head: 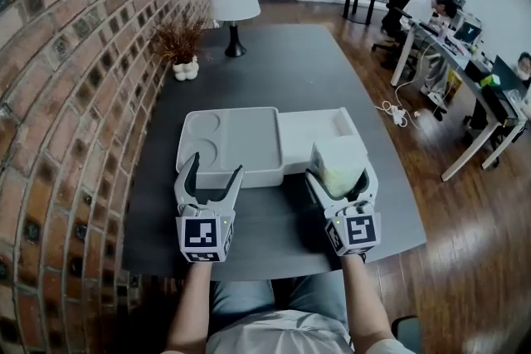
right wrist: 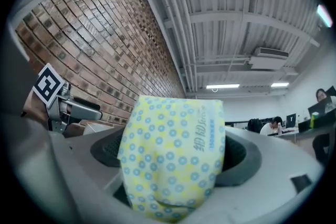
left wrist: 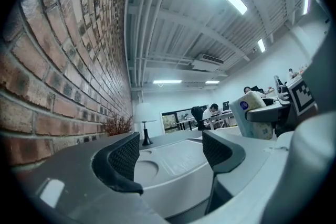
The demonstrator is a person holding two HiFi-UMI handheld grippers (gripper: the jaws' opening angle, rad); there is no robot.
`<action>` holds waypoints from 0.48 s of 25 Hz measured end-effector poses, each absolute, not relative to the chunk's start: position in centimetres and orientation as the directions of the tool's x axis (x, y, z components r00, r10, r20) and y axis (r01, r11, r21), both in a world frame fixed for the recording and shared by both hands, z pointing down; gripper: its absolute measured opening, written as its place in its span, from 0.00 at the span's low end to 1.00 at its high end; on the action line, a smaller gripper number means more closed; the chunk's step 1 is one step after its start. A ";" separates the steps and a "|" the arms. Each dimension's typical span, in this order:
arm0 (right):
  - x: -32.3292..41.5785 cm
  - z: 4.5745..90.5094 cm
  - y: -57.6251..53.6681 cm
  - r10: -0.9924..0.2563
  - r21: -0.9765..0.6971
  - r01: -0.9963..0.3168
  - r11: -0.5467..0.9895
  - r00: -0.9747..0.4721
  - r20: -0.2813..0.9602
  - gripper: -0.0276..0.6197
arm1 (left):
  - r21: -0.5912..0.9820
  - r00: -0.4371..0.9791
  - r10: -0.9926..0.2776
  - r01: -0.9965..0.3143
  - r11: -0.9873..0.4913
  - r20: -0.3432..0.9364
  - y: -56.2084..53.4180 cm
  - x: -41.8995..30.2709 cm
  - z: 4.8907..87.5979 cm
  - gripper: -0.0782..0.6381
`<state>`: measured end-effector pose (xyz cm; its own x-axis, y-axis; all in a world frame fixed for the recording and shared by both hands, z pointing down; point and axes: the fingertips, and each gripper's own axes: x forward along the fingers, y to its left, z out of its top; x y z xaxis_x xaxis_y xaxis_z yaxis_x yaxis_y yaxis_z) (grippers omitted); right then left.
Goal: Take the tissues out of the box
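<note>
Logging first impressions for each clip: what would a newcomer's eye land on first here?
The yellow tissue pack with blue dots, clamped between the right tongs at the near right of the table, fills the right gripper view. The left tongs stand open and empty at the near edge of the grey moulded tray. A red brick wall runs along the left, with a white table lamp at the far end.

The tissue pack (right wrist: 170,157) hides the inner sides of the jaws of the right gripper (right wrist: 173,150). Its print is too blurry to read. The head view's bottom edge cuts off the arms (head: 192,307). The far people (head: 431,10) are too small to make out.
</note>
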<state>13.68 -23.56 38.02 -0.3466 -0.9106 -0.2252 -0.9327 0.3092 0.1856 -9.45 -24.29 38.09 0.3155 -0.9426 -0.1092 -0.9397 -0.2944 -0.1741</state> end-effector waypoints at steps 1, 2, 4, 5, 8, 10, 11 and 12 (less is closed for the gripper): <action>13.5 38.0 -23.6 -0.910 0.189 -0.931 0.311 -0.349 -0.223 0.79 | -0.172 0.316 -0.943 -0.940 -0.296 -0.103 -24.3 -9.3 38.4 0.62; 13.3 38.0 -23.7 -0.910 0.194 -0.931 0.311 -0.350 -0.221 0.79 | -0.172 0.317 -0.943 -0.939 -0.297 -0.100 -24.3 -9.2 38.6 0.62; 13.3 37.9 -23.8 -0.911 0.199 -0.931 0.305 -0.346 -0.223 0.79 | -0.176 0.319 -0.943 -0.938 -0.299 -0.097 -24.2 -9.0 38.6 0.62; 13.4 37.8 -23.8 -0.912 0.197 -0.933 0.302 -0.343 -0.225 0.79 | -0.179 0.319 -0.943 -0.937 -0.299 -0.096 -24.2 -8.9 38.6 0.62; 13.7 37.5 -24.1 -0.916 0.190 -0.937 0.293 -0.332 -0.226 0.79 | -0.182 0.317 -0.944 -0.937 -0.297 -0.088 -24.2 -8.7 38.7 0.62; 14.0 37.5 -24.4 -0.921 0.184 -0.941 0.285 -0.322 -0.220 0.79 | -0.179 0.316 -0.945 -0.938 -0.297 -0.087 -24.3 -8.8 38.8 0.62; 14.2 37.5 -24.7 -0.922 0.186 -0.941 0.282 -0.319 -0.218 0.79 | -0.179 0.317 -0.945 -0.938 -0.298 -0.087 -24.4 -8.8 38.8 0.62; 14.3 37.4 -24.8 -0.923 0.190 -0.941 0.280 -0.318 -0.217 0.79 | -0.179 0.317 -0.944 -0.938 -0.298 -0.087 -24.5 -8.8 38.9 0.62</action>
<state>14.33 -24.85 37.38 -0.3184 -0.9228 -0.2171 -0.9409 0.2799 0.1905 -8.76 -24.53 38.85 0.3170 -0.9444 -0.0874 -0.9375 -0.2981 -0.1793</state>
